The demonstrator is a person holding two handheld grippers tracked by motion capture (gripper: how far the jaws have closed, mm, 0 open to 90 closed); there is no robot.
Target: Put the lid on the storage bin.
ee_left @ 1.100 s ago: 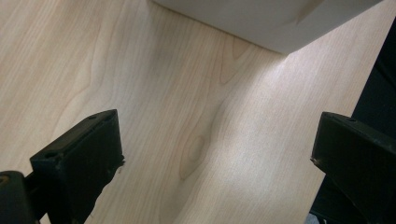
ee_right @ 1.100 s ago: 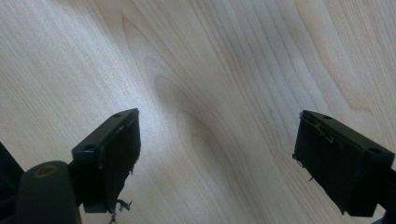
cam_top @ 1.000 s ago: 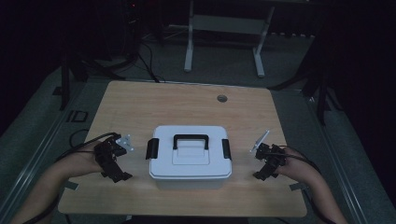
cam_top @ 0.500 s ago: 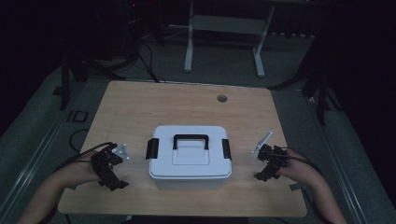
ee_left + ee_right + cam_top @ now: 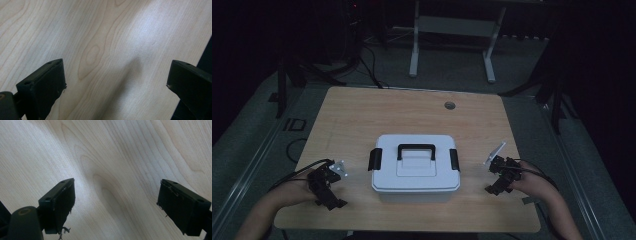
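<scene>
Box point(image 5: 415, 169) mid-table, latches shut, handle flat | left gripper point(image 5: 326, 186) wide, empty, near-left | right gripper point(image 5: 502, 176) wide, empty, near-right | flanking box, apparently staged for side latches

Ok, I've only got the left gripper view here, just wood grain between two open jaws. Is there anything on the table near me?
Observer: Yes. A white box with a black handle sits mid-table, to the right of your left gripper and apart from it.
Operator: Is its lid on?
Observer: It is, with a black clasp on each short end.
Operator: And the right gripper?
Observer: The right gripper is on the box's far side from you, clear of it, with its jaws open over the bare table.
</scene>
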